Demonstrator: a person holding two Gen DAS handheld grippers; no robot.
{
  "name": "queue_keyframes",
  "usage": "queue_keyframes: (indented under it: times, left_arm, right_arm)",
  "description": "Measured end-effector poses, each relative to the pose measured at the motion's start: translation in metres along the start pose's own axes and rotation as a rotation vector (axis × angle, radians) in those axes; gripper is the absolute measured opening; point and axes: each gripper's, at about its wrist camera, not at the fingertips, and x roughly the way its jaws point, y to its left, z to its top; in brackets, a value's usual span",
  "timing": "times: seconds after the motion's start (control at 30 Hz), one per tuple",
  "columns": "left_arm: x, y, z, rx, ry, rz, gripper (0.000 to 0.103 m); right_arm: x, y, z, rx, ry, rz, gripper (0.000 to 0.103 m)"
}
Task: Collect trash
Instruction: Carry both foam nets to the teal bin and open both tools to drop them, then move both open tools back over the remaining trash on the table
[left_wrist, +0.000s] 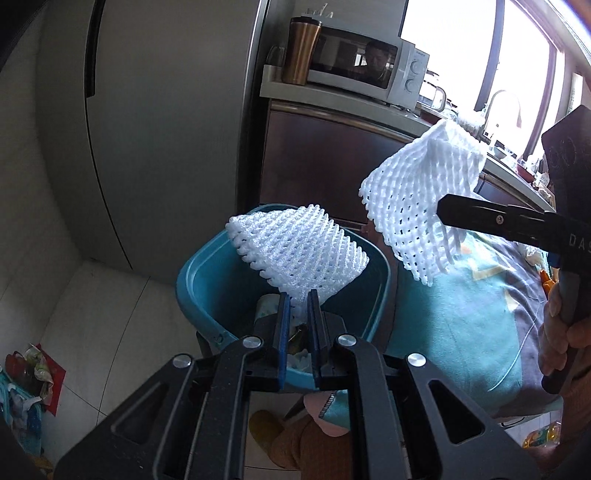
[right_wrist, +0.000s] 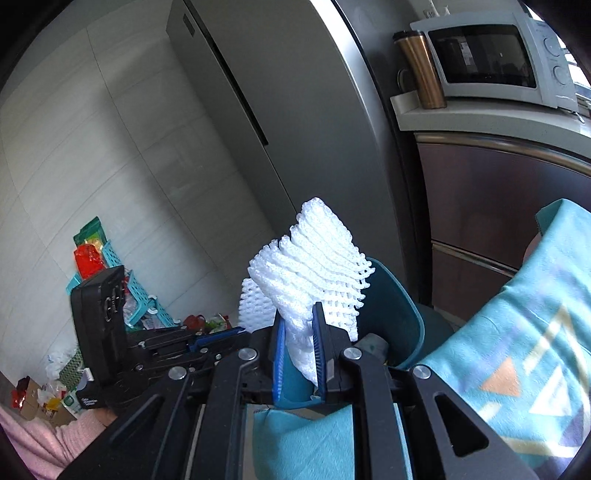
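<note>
My left gripper (left_wrist: 298, 301) is shut on a white foam fruit net (left_wrist: 295, 254) and holds it over the open teal trash bin (left_wrist: 195, 280), which has scraps inside. My right gripper (right_wrist: 298, 317) is shut on a second white foam net (right_wrist: 314, 266) and holds it just above and beside the bin's rim (right_wrist: 399, 295). In the left wrist view the right gripper (left_wrist: 448, 214) comes in from the right with its net (left_wrist: 421, 199). In the right wrist view the left gripper (right_wrist: 221, 338) and its net (right_wrist: 255, 299) show at the left.
A grey fridge (left_wrist: 155, 122) stands behind the bin. A microwave (left_wrist: 369, 62) and a copper tumbler (left_wrist: 301, 51) sit on the counter. A table with a teal patterned cloth (left_wrist: 469, 295) is at the right. Bags and a teal basket (right_wrist: 122, 273) lie on the floor by the wall.
</note>
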Motion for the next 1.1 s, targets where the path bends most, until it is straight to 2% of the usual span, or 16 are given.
queue_keyframes:
  times: [0.47,0.6,0.73,0.93,1.1]
  left_arm:
    - [0.039,0.000,-0.006,-0.024,0.088,0.019,0.011]
    - [0.052,-0.001,-0.008,-0.042,0.113,0.007,0.013]
    - [0.069,0.002,-0.010,-0.064,0.139,-0.005,0.013]
    - [0.079,0.000,-0.012,-0.072,0.148,0.002,0.014]
    - [0.073,-0.004,-0.012,-0.057,0.117,0.018,0.017]
  right_arm:
    - [0.069,-0.015,0.002,0.045,0.172,-0.084,0.015]
    - [0.074,-0.014,0.004,0.043,0.193,-0.108,0.022]
    - [0.074,-0.018,0.002,0.064,0.193,-0.123,0.028]
    - [0.064,-0.021,-0.004,0.076,0.168,-0.118,0.028]
    - [0.044,-0.017,-0.012,0.055,0.143,-0.112,0.029]
